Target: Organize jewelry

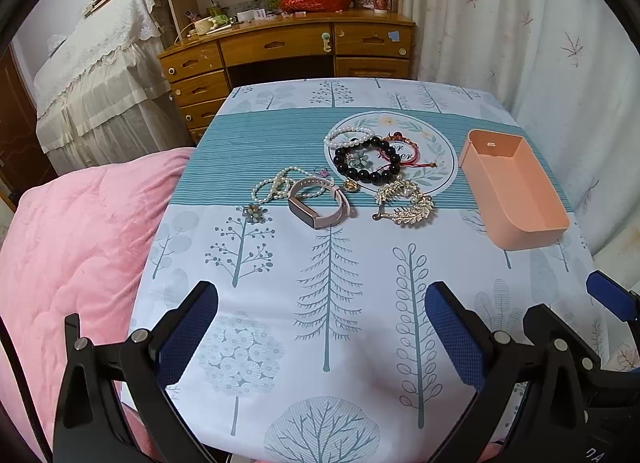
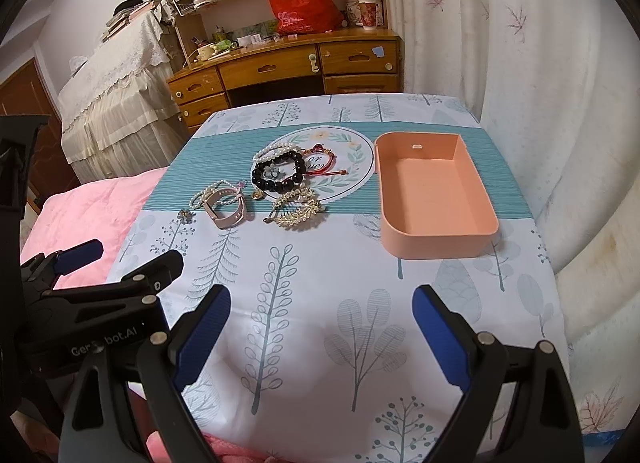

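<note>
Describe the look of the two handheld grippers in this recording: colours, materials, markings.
Both the left gripper and right gripper have glossy black plastic frames with silver pivot rivets. Each of the fingers carries a blue mesh-textured pad. White lettering, partly hidden, marks the left gripper's body in the right wrist view. No cables or sleeves are visible.

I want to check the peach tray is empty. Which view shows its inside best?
The right wrist view: the peach tray faces the camera, its bare floor fully visible. The left wrist view shows it at an angle, floor partly hidden.

Cloth [image 1: 280, 263] showing white with teal stripes, tree print; tray [image 2: 436, 199] peach; beads [image 1: 366, 161] black; blanket [image 1: 80, 231] pink.
</note>
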The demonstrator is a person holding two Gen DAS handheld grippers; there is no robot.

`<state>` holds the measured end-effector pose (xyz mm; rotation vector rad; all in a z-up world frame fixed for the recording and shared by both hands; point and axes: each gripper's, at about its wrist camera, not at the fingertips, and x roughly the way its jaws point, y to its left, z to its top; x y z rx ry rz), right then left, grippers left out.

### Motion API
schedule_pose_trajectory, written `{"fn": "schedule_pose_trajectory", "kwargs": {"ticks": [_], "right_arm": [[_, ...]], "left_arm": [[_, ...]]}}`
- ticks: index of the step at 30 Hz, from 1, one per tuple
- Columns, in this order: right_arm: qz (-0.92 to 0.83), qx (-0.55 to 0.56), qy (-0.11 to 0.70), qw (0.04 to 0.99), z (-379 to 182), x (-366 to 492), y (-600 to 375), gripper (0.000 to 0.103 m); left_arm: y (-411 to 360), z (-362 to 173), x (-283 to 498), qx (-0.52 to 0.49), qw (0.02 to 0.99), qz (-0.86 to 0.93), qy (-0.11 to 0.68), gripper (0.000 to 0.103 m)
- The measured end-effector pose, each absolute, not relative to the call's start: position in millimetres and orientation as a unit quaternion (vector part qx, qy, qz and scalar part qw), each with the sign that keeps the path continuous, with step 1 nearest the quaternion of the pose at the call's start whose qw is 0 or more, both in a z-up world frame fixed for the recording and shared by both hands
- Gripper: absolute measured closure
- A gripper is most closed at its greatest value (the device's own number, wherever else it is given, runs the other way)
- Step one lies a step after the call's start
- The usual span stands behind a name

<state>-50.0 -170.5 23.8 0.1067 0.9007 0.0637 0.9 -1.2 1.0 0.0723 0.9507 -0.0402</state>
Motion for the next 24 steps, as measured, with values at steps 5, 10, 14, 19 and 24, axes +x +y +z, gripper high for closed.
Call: {"fn": "schedule_pose_trajectory", "kwargs": {"ticks": [5, 10, 14, 19, 24], "right_arm": [[0.033, 0.053, 0.435, 0.898, 23.3, -50.2, -168.0, 0.010], [0.034, 0.055, 0.433, 0.899, 24.8, -49.7, -168.9, 0.010], [0.035, 0.056, 0.430, 0.900, 25.5, -50.4, -169.2, 0.010], [0.035, 0.055, 0.430, 0.900, 26.4, -50.7, -169.1, 0.010], [0.035, 0.055, 0.428, 0.901, 29.1, -51.0, -169.6, 0.010]], "left_arm": [[-0.2, 1.7, 0.0, 0.034, 0.888, -0.017, 0.458, 0.001], [-0.4, 2.6, -1.0, 0.035, 0.889, -0.015, 0.456, 0.001], [0.0, 3.5, -1.4, 0.036, 0.890, -0.014, 0.454, 0.001], [-0.5, 4.3, -1.2, 0.036, 0.891, -0.014, 0.453, 0.001], [-1.2, 5.1, -0.7, 0.037, 0.891, -0.014, 0.453, 0.001]]}}
